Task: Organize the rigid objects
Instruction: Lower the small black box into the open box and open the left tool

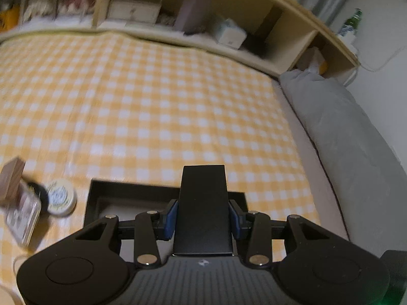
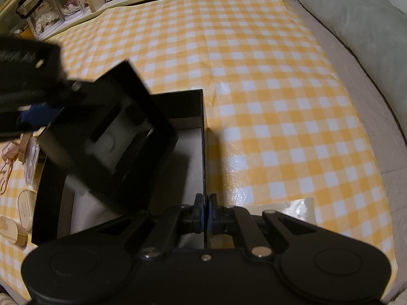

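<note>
A black open box (image 2: 178, 96) lies on the yellow checked cloth (image 2: 254, 63). My right gripper (image 2: 205, 213) is shut on the box's right wall near its front corner, the thin wall pinched between the blue pads. My left gripper (image 1: 203, 218) is shut on a flat black rectangular piece (image 1: 202, 203), held upright between its blue pads above the box (image 1: 132, 190). In the right wrist view that black piece (image 2: 114, 137), blurred and showing cutouts, hangs tilted over the left part of the box, with the left gripper (image 2: 38, 111) coming in from the left.
Left of the box lie a round cream tin (image 1: 61, 198), a wooden block (image 1: 11, 180) and a clear case (image 1: 23, 218); oval cream items (image 2: 25, 212) lie nearer. A grey pillow (image 1: 343, 127) lines the right side. A wooden shelf (image 1: 203, 12) with boxes stands behind.
</note>
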Demonstrator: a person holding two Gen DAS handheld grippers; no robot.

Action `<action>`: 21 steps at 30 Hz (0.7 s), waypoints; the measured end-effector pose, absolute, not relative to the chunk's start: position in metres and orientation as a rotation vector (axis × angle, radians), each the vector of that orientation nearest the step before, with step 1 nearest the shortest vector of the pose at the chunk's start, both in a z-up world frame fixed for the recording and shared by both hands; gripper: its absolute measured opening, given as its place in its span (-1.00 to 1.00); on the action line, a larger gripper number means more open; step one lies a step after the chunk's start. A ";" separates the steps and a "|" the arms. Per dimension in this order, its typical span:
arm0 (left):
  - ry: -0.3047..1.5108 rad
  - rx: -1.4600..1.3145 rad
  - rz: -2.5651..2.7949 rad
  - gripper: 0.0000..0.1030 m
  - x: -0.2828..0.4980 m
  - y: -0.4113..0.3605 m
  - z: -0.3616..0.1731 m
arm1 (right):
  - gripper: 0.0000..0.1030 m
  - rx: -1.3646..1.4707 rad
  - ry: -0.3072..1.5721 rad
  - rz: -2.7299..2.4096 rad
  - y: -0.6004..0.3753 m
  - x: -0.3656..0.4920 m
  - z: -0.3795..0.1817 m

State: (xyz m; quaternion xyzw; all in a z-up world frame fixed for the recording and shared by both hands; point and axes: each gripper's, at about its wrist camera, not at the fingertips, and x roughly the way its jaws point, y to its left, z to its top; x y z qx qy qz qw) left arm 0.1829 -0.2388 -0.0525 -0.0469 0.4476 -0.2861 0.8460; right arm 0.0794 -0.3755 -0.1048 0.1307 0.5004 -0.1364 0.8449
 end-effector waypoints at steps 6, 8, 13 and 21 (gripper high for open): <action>1.026 -0.204 -0.746 0.22 0.179 -0.249 -0.066 | -0.91 0.287 1.054 -0.281 -0.377 0.079 -0.104; 1.046 -0.231 -0.774 0.25 0.178 -0.247 -0.068 | -0.91 0.293 1.053 -0.277 -0.378 0.079 -0.103; 1.090 -0.266 -0.786 0.27 0.180 -0.233 -0.072 | -0.90 0.304 1.052 -0.274 -0.380 0.078 -0.103; 1.165 -0.300 -0.806 0.20 0.180 -0.199 -0.083 | -0.90 0.306 1.052 -0.278 -0.378 0.079 -0.104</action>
